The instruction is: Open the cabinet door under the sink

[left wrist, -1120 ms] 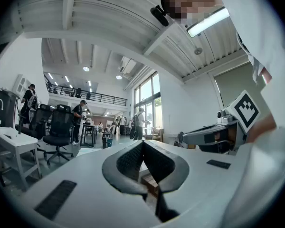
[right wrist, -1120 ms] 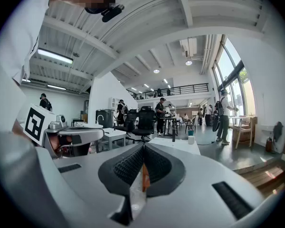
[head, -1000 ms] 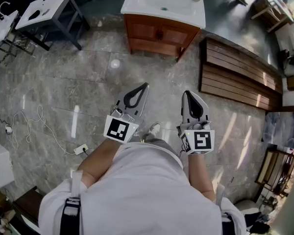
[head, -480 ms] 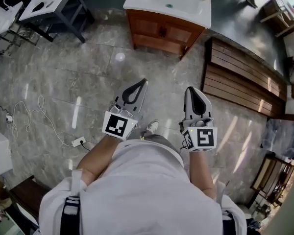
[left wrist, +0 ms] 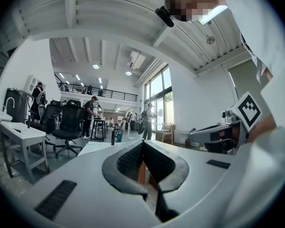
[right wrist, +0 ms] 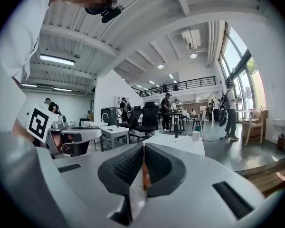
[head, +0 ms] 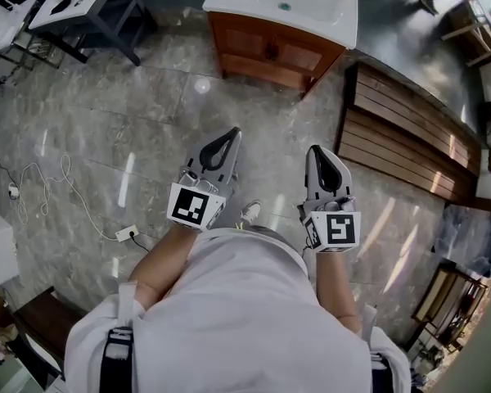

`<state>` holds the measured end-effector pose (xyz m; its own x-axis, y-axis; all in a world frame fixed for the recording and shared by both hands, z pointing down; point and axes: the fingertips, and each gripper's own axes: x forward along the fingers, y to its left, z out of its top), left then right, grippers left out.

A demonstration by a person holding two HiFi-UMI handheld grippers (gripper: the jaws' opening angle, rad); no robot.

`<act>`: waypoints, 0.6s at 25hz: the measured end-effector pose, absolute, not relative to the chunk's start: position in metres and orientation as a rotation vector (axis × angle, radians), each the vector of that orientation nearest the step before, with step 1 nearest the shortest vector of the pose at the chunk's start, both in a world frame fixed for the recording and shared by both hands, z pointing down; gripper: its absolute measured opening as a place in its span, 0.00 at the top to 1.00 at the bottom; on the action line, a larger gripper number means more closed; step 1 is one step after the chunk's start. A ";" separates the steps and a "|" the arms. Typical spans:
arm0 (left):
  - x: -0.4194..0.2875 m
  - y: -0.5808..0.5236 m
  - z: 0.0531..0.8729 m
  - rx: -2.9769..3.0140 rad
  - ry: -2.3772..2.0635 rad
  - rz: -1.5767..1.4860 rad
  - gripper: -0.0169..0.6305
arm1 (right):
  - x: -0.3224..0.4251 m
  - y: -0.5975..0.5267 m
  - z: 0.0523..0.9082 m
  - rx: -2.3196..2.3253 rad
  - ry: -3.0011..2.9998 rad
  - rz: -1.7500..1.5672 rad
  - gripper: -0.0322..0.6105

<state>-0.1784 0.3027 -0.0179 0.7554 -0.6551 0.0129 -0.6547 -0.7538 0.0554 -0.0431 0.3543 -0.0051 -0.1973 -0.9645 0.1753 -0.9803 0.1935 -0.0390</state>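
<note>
**benchrat:** Where are you at with the cabinet? Door open yet?

**me:** Nope, haven't touched it. I'd call this the approach step. In the head view the sink cabinet [head: 266, 56] sits at the top of frame with its doors shut and the white sink top [head: 311, 19] over it. Both grippers are well apart from it, out over the floor [head: 147, 137]. The left gripper [head: 229, 137] and right gripper [head: 317, 155] both point roughly at the cabinet. Jaws on each are closed tip to tip, with nothing between them.

**benchrat:** What's next then?

**me:** Walk in closer and get low. Then spread one pair of jaws, get them around a door handle, and pull along the hinge arc. There's a dark spot where the two doors meet that I think is the handles, but it's too small from up there to be sure.

**benchrat:** Gripper cams any help?

**me:** Different help. The left gripper view only gives a sliver of orange-brown wood through the loop behind the closed tips, so no door detail there either. The right gripper view catches the cup [right wrist: 195, 136] on the sink top from the side. It also shows the room behind, with office chairs [right wrist: 142, 115] and people [right wrist: 167, 106] that the head view cuts off. Only the head view shows the ground. There's a slatted wooden platform [head: 401, 129] just right of the cabinet and a cable [head: 57, 191] off to my left. Neither is in my way, I'd say.
</note>
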 end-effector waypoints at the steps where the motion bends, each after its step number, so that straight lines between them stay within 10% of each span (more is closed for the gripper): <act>1: -0.176 0.293 -0.014 2.886 -1.069 -0.005 0.96 | -0.041 0.346 -0.003 1.919 -2.330 0.222 0.89; 15: -0.138 0.063 0.004 2.913 -0.889 0.011 0.96 | -0.014 0.126 0.006 1.993 -2.174 0.254 0.89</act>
<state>-0.1385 0.0627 0.0040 0.8299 -0.5568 0.0351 -0.5575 -0.8253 0.0898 -0.0140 0.1263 0.0061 -0.0842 -0.9653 0.2473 -0.9963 0.0860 -0.0036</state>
